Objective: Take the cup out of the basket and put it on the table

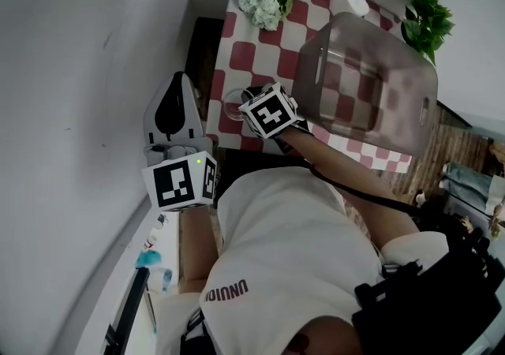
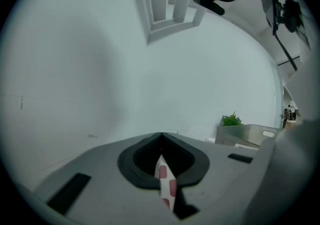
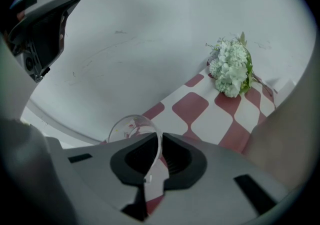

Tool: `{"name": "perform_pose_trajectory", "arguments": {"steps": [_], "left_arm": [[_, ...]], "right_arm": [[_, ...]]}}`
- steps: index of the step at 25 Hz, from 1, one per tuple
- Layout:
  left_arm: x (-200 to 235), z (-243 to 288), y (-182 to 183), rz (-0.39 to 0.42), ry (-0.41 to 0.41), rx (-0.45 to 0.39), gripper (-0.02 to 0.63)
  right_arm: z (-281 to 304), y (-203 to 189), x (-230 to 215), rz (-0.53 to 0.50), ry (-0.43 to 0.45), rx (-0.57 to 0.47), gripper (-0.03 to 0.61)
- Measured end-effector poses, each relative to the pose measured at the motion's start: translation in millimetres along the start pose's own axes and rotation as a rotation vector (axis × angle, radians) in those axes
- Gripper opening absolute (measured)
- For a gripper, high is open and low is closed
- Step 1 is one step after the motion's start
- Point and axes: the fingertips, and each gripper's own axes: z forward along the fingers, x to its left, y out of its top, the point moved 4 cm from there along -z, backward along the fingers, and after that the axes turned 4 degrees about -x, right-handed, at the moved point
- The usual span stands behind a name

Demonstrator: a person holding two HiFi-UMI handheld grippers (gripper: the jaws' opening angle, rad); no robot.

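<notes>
Beside the basket [image 1: 371, 81], at the edge of the checkered surface [image 1: 246, 54], the right tongs [image 3: 160, 155] are pinching the wall of the clear cup [image 3: 131, 128]; farther from the basket, the left tongs [image 2: 161, 155] are hovering closed, holding nothing.

- R gripper view: cup [image 3: 131, 128] base & near side hidden behind right gripper [image 3: 159, 144]. Only a rim arc & one wall strip between the jaws show.
- Head view: same cup mostly under that gripper, jaws not seen there.
- L gripper view: basket [image 2: 246, 134] cut off at right by blurred pale shape [image 2: 295, 169]. Plant [image 2: 231, 119] shows tips only.
- Head view, bottom left: blue item [image 1: 147, 257] too small to ID.
</notes>
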Motion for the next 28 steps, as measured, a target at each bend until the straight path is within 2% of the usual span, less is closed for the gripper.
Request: {"name": "perform_pose_trajectory", "arguments": {"steps": [28], "left_arm": [[-4.6, 4.6, 1.8, 0.012, -0.018, 0.007, 0.012]], "right_arm": [[7.8, -7.9, -5.3, 0.058, -0.005, 0.028, 0.043]]}}
